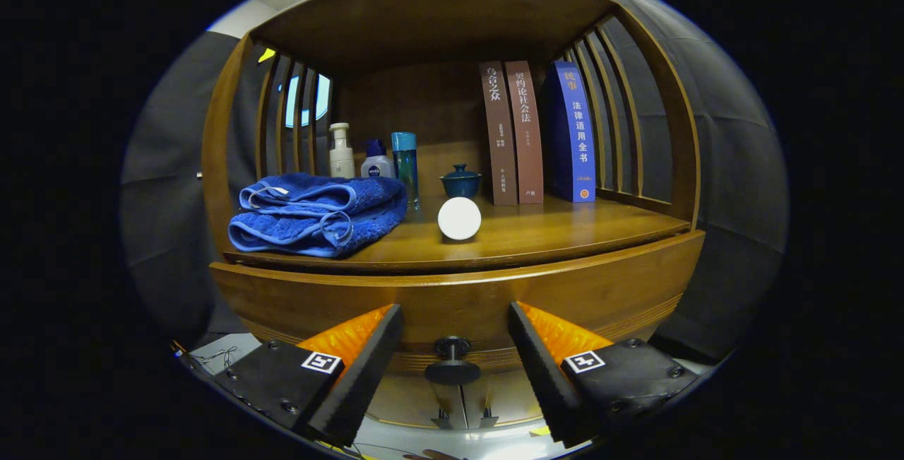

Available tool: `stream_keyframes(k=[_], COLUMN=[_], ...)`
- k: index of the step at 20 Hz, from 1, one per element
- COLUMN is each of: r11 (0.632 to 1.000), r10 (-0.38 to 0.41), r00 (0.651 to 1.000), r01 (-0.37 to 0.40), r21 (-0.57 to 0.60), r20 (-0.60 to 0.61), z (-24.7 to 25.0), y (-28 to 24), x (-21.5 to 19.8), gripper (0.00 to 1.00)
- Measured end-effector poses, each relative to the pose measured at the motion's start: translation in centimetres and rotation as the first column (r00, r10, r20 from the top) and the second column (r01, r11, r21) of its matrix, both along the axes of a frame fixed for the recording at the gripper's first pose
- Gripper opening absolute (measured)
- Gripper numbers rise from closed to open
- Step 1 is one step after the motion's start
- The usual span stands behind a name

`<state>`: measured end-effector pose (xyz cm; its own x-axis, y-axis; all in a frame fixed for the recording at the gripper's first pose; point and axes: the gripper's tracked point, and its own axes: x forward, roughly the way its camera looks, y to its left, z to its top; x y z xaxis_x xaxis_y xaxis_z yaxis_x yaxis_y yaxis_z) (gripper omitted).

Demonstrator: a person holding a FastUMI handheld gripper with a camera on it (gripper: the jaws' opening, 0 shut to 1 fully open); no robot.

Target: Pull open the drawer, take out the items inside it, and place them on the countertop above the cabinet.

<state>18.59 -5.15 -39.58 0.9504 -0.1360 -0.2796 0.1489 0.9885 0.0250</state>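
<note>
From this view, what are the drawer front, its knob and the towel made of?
Drawer front: looks like varnished wood, grain and sheen visible.
Knob, between the open gripper fingers: dark, smooth, probably metal or plastic; can't tell.
Towel: blue terry cloth, looped pile, folded.

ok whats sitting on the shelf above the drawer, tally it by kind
books: 3
bottles: 3
folded blue towel: 1
lidded blue cup: 1
white ball: 1
total: 9
The gripper is open, its fingers either side of the drawer knob.
</note>
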Motion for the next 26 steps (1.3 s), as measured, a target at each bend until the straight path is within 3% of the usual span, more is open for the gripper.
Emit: stream_keyframes(k=[10, 17, 22, 26], r11=[1.0, 1.0, 1.0, 0.999], r10=[-0.006, 0.007, 0.011, 0.038], r00=[1.0, 0.998, 1.0, 0.998], r01=[0.006, -0.007, -0.011, -0.035], r21=[-0.003, 0.005, 0.0, -0.04], r20=[0.002, -0.065, -0.027, 0.055], z=[-0.1, -0.4, 2.6, 8.4], y=[-0.2, -0.1, 0.1, 1.4], x=[0.6, 0.4, -1.4, -3.9], gripper=[0.99, 0.99, 0.99, 0.99])
